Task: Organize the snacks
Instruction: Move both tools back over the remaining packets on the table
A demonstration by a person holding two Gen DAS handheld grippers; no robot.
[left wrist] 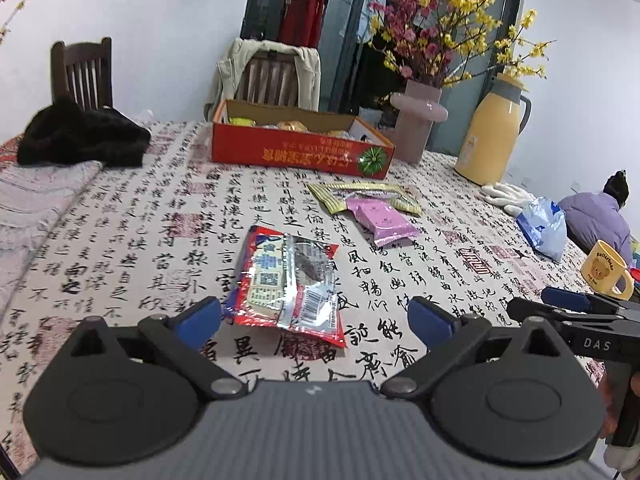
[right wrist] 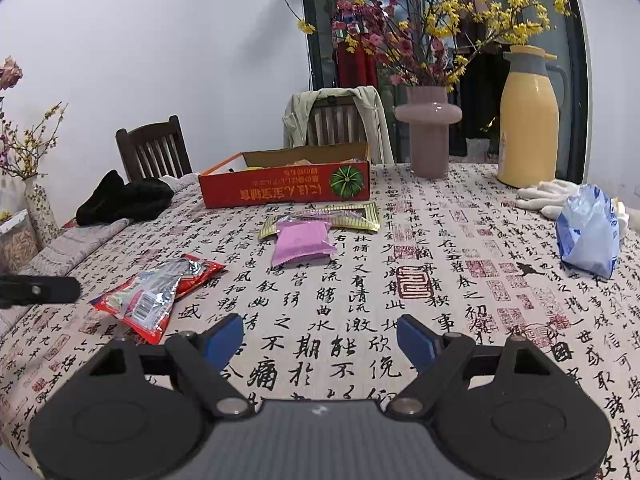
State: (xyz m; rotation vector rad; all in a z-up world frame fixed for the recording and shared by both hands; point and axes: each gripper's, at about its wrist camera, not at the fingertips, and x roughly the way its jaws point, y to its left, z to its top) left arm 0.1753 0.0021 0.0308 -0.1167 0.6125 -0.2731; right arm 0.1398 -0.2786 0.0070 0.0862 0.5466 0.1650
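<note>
A red and silver snack packet (left wrist: 288, 280) (right wrist: 156, 292) lies flat on the calligraphy tablecloth (left wrist: 120, 240) (right wrist: 440, 280). My left gripper (left wrist: 316, 322) stands open just short of it, the packet's near edge between the blue fingertips with no pad touching. Farther back lie a pink packet (left wrist: 384, 220) (right wrist: 302, 242) and a gold packet (left wrist: 360, 194) (right wrist: 352, 216) under it. A red cardboard box (left wrist: 296, 152) (right wrist: 280, 190) with snacks inside stands beyond them. My right gripper (right wrist: 320, 340) is open over bare cloth, with nothing between its fingers; it also shows at the right edge (left wrist: 560, 308) of the left wrist view.
A pink vase (left wrist: 418, 120) (right wrist: 430, 136) with flowers, a yellow thermos (left wrist: 490, 132) (right wrist: 528, 120), white gloves (right wrist: 548, 196), a blue plastic bag (left wrist: 544, 228) (right wrist: 588, 232) and a yellow mug (left wrist: 606, 268) stand at the right. Black fabric (left wrist: 80, 136) (right wrist: 124, 196) lies at the left. Chairs stand behind the table. A person sits beyond the right corner.
</note>
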